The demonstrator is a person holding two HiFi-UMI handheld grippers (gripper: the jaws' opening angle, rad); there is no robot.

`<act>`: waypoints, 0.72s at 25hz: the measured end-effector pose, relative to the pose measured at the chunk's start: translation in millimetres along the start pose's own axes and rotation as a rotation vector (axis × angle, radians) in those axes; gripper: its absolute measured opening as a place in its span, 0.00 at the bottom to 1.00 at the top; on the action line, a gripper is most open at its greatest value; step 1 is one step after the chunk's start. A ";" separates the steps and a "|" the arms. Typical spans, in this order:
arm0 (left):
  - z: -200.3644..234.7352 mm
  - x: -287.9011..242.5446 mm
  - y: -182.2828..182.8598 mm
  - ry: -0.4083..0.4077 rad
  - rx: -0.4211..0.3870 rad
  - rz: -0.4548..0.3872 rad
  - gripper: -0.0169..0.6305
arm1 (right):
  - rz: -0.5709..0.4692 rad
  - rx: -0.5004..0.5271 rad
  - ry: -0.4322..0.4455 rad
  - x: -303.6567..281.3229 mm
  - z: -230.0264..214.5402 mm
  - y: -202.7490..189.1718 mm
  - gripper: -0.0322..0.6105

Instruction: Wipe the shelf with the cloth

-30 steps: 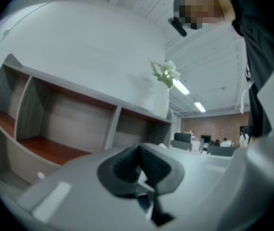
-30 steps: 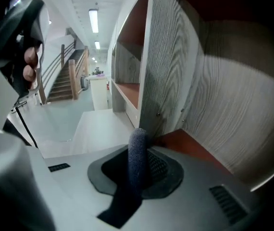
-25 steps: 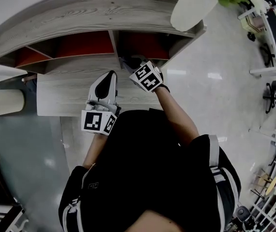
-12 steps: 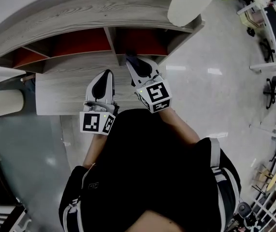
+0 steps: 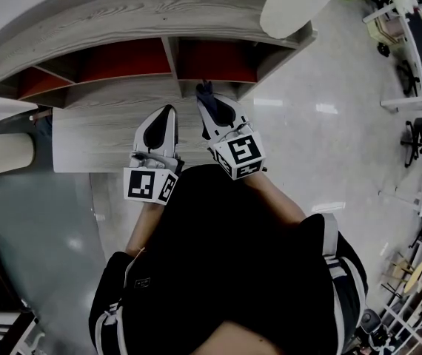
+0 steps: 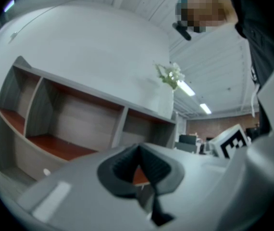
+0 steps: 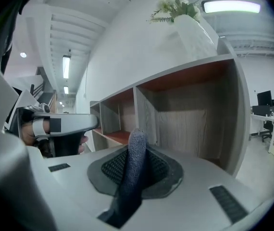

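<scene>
The shelf (image 5: 122,21) is grey wood with red-orange compartments (image 5: 215,61), also seen in the right gripper view as the shelf (image 7: 190,114) and in the left gripper view as the shelf (image 6: 69,124). My right gripper (image 5: 204,95) is shut on a blue-grey cloth (image 7: 136,162); a tuft of the cloth (image 5: 206,87) pokes out just in front of the right compartment, above the lower ledge (image 5: 92,135). My left gripper (image 5: 169,111) hovers over that ledge beside it, shut and holding nothing (image 6: 138,150).
A white vase with flowers (image 5: 292,9) stands on the shelf top at the right end, the same vase (image 7: 194,32) showing above the right compartment. A cream cylinder (image 5: 4,157) sits at the left. Office chairs and desks (image 5: 414,135) stand far right across the glossy floor.
My right gripper has drawn back out of the right compartment toward the person, cloth still held. The left gripper has barely moved.
</scene>
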State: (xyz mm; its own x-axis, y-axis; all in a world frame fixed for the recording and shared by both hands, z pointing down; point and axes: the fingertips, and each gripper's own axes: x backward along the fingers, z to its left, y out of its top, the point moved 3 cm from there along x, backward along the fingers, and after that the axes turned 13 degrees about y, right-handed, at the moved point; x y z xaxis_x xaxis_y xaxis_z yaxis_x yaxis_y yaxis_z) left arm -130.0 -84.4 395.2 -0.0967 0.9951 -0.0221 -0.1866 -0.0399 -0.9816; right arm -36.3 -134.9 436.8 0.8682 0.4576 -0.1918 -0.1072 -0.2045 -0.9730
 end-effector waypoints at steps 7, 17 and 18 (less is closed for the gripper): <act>1.1 1.0 0.5 0.003 0.004 0.000 0.03 | -0.010 0.015 -0.014 2.5 -0.9 4.7 0.13; -0.6 0.1 0.6 -0.008 0.007 0.002 0.03 | -0.021 0.021 -0.029 5.4 -2.9 8.3 0.13; -0.8 0.0 0.9 -0.008 0.007 0.002 0.03 | -0.020 0.020 -0.029 5.4 -2.9 8.1 0.13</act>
State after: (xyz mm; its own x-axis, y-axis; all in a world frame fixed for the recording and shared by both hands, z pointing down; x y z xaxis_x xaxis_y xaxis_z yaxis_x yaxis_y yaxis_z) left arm -129.4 -84.4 394.2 -0.1051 0.9942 -0.0221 -0.1930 -0.0422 -0.9803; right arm -31.2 -136.7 428.2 0.8559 0.4864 -0.1757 -0.1000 -0.1777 -0.9790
